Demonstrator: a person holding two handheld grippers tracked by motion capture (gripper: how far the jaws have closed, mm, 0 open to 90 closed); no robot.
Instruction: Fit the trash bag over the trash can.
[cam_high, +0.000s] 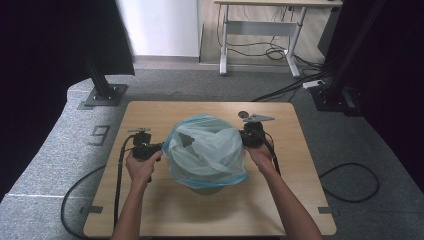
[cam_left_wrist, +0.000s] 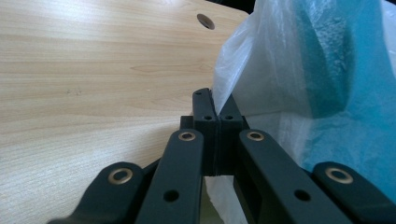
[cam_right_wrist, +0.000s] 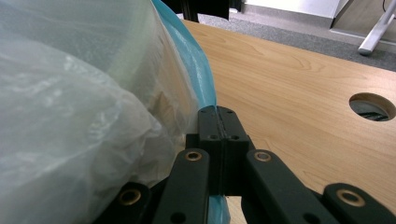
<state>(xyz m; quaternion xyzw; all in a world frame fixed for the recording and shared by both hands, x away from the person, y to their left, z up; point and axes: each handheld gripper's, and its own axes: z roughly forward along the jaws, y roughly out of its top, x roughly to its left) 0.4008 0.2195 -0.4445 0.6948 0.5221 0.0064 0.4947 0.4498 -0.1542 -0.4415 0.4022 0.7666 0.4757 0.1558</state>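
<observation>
High view: left gripper (cam_high: 159, 148) and right gripper (cam_high: 243, 136) jaws pinch the plastic bag's (cam_high: 207, 150) opposite edges.

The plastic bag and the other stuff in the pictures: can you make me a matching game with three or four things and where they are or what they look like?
Things:
1. plastic bag
2. left gripper
3. right gripper
4. table

Descriptions:
A. light wood with a round hole
B. see-through, pale blue
C. pinching the bag's edge in the left gripper view
D. pinching the bag's blue rim in the right gripper view

Pairs: 1-B, 2-C, 3-D, 4-A
</observation>
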